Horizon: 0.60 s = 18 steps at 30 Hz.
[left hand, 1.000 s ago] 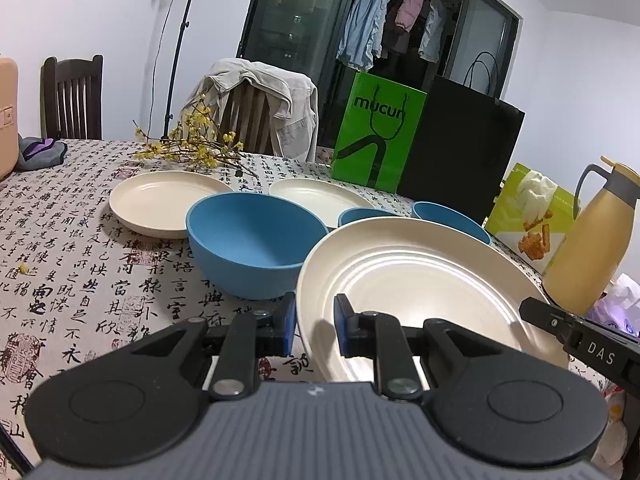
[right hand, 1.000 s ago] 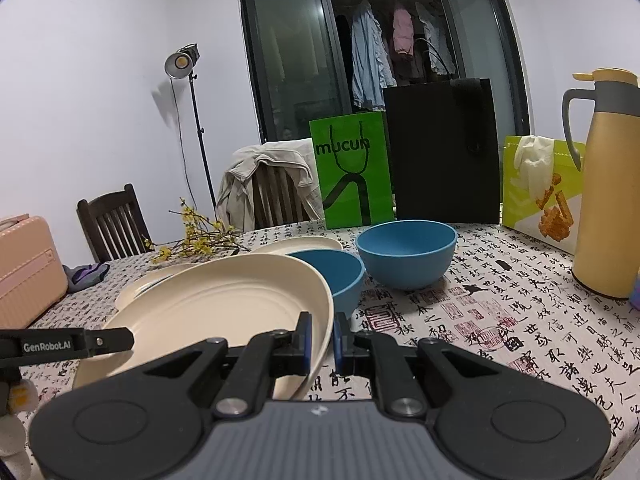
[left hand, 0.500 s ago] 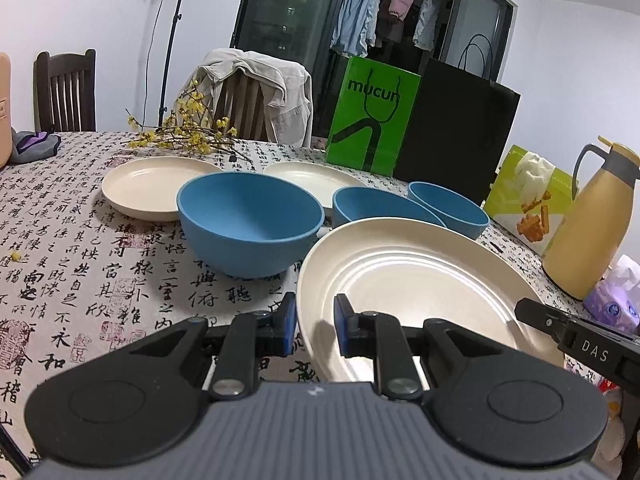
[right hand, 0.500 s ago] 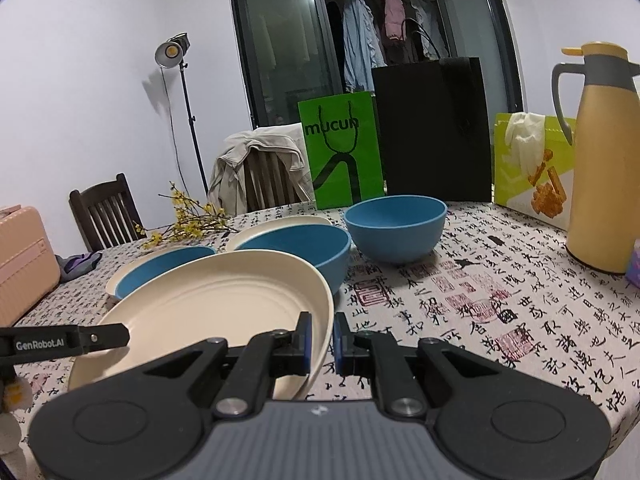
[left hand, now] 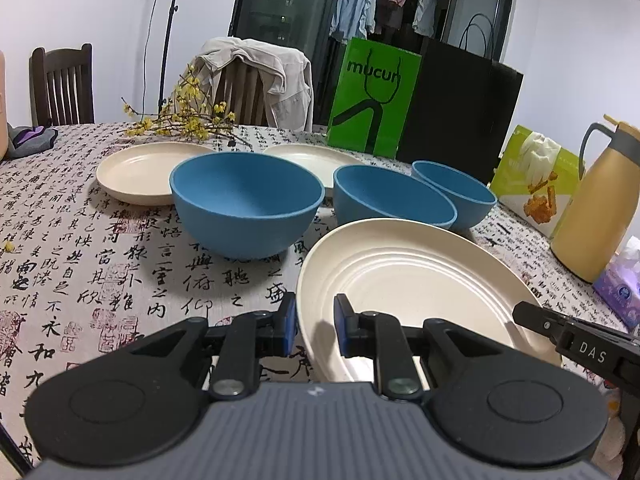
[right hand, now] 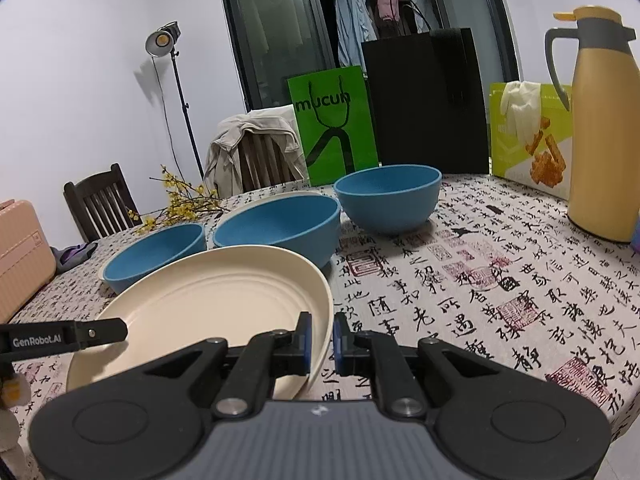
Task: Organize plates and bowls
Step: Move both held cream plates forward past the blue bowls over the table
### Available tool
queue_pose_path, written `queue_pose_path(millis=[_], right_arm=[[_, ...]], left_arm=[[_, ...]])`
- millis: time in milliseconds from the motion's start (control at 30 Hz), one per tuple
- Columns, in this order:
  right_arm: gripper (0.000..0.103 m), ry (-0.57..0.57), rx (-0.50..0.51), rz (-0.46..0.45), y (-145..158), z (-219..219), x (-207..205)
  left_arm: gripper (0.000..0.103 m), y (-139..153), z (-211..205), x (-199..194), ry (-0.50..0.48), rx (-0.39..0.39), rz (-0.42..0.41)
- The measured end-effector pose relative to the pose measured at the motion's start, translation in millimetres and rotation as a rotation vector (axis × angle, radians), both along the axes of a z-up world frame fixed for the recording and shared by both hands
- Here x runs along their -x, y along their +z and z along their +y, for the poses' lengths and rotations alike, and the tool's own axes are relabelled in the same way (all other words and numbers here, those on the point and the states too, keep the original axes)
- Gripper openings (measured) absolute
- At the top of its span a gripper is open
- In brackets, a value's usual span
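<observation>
Your cream plate [left hand: 420,280] sits low over the calligraphy tablecloth [left hand: 80,248], near edge of the table, gripped from both sides. Your left gripper [left hand: 315,320] is closed on its left rim, your right gripper [right hand: 319,334] is clamped on its right rim with the pads nearly meeting.

The left view shows you two more cream plates [left hand: 140,168] beyond the nearest blue bowl [left hand: 246,204], which the right view mostly hides behind the bowls; it also shows the tissue pack [left hand: 624,284] beside the yellow thermos [left hand: 596,208]. Only the right view gives you the studio lamp [right hand: 160,40] and the pink case [right hand: 20,256] at the left edge. Each view catches the other gripper's finger [left hand: 576,344] at the plate's far rim.

Compared with a second ago, both hands have come down with the plate: the bowls now stand higher behind it, the middle blue bowl [left hand: 394,200] shows fully, and neither grip has changed
</observation>
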State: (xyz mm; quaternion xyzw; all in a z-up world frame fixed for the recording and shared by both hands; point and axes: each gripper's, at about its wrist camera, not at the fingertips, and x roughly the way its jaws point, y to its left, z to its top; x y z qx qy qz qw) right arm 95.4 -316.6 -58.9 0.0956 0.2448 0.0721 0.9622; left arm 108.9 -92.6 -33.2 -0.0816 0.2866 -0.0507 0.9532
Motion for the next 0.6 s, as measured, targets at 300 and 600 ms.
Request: queue_pose_path(millis=[300,600], right_arm=[[0.011,0.003,-0.009,0.047,-19,-1,-12],[0.011,0.001,-0.010,0.068,-31,-5,-21]], left_arm=[[0.020,-14,-3,-11,0.006,-0.022,0.039],[0.020,-23,-11,-19,0.005,-0.051,0.060]])
